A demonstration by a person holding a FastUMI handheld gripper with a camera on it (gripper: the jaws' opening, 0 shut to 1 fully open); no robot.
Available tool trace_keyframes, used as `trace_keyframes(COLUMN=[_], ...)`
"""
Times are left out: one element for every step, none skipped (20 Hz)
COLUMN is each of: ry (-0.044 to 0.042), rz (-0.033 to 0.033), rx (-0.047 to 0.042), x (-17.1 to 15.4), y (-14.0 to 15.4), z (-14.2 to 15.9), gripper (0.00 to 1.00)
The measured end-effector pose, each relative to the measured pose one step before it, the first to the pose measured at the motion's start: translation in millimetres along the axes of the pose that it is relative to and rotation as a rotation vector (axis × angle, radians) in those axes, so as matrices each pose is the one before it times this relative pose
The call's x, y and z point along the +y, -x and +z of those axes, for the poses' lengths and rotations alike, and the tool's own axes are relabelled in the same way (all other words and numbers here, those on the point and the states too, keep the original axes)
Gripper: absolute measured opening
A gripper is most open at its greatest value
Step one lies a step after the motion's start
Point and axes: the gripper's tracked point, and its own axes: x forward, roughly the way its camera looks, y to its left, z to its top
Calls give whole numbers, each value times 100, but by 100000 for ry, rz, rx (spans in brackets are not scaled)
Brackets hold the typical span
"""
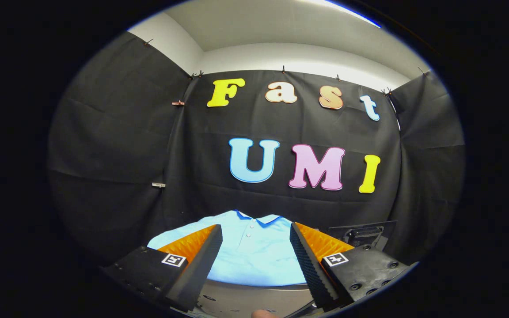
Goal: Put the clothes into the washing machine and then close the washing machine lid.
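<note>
My gripper stood wide open, its two fingers spread well apart and holding nothing. Between them and just ahead lay the light blue polo shirt, spread flat on a pale surface, collar pointing away from me. The collar's inner edge showed a darker blue, and a short placket ran down from it with two small white buttons I could make out. The cloth looked smooth, with hardly a wrinkle; the left sleeve reached out past my left finger. I could read no brand or label on the shirt from there. Each finger base carried a small square black-and-white marker tag, a pattern and no legible writing. Beyond my right finger, just beside the shirt, sat a dark object with a black bracket-like part; I could not tell what it was. Behind everything hung the black cloth wall, pinned up with small clips, with white wall and ceiling above it.
</note>
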Motion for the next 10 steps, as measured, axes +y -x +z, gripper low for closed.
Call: trace_keyframes(ry=[-369, -375, -100, -108, -131, -220, -221, -181, -183, -243], rz=[-281, -124, -197, -17, -79, -230, -17, -234, -172, -445], rx=[144, -243, -333, -313, -187, -22, 98, 254, 345, 422], x=[-30, -57, -39, 4, 39, -20, -35, -4, -21, 96], y=[-142, -190, -123, -150, -148, -122, -86, -108, 16, -94], z=[-45, 208, 185, 150, 42, 75, 3, -71, -54, -281], gripper=[96, 96, 96, 96, 96, 96, 96, 97, 97, 97])
